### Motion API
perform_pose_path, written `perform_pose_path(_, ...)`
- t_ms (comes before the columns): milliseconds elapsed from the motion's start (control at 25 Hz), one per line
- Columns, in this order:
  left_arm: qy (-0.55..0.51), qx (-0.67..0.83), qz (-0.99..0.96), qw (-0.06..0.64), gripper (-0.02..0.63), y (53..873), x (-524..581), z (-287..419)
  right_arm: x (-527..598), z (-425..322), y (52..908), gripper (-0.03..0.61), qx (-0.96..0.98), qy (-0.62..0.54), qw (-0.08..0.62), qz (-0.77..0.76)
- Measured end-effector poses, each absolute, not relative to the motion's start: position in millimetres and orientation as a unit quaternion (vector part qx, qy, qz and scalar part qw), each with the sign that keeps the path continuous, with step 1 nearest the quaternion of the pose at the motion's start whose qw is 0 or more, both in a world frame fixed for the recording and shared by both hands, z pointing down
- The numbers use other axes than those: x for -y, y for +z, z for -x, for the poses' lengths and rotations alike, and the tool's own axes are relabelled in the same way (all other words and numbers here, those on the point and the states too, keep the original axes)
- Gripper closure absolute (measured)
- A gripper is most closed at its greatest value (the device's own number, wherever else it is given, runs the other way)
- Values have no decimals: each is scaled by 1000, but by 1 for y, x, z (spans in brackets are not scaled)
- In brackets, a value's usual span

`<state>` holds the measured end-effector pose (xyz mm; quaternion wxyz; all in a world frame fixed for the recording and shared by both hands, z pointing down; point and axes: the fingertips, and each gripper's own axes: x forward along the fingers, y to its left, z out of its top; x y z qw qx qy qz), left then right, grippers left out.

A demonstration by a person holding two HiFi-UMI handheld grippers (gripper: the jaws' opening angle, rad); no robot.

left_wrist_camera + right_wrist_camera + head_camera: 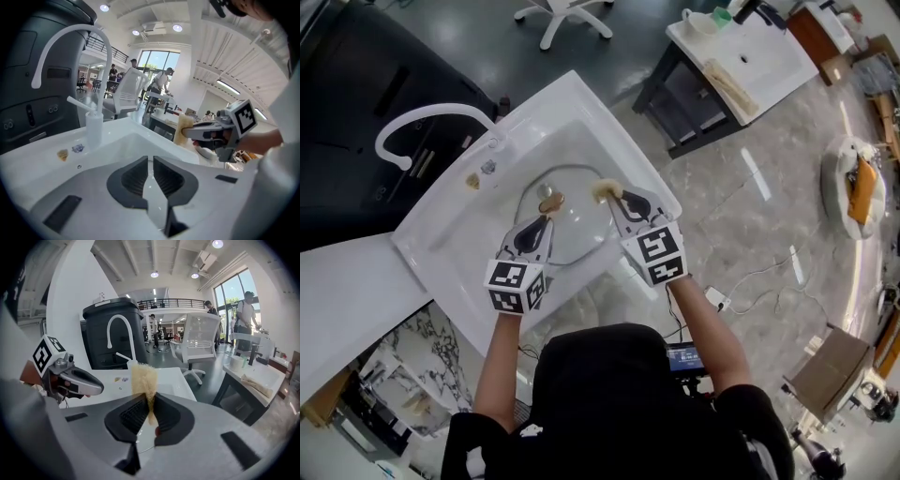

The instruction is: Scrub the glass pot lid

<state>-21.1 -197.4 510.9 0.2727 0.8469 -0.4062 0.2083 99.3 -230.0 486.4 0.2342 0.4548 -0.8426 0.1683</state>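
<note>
Two hand-held grippers hovering over a sink
The left gripper (546, 214) is holding its jaws together, empty; the right gripper (615, 197) is clamping a yellow sponge (605, 190). The round glass pot lid (579, 220) is lying mid-basin in the white sink (572, 94).

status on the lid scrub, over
Left gripper shut, empty, by the knob. Right gripper shut on sponge. Glass lid lying in sink. Nothing on top of it.
</note>
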Motion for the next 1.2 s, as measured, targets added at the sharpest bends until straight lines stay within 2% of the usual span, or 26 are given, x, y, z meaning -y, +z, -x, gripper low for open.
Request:
perform_pose_path(440,299,362,-828,306,603,580,169,28,210,-101,548,563,831,204,285,-433)
perform_pose_path(480,302,359,-828,308,592,584,168,28,208,-101,551,563,830,205,289,-431)
perform_pose_path(560,309,349,-827,315,511,592,166,28,204,-102,558,563,828,208,296,-427)
perform_pose_path(680,325,330,-826,319,476,604,161,28,200,-103,565,563,827,210,304,-423)
perform_pose_path(840,341,307,-823,335,393,618,154,24,196,-103,572,563,828,211,312,-416)
perform_pose_path(1200,365,300,-804,361,353,645,147,26,188,-97,583,563,831,215,322,-399)
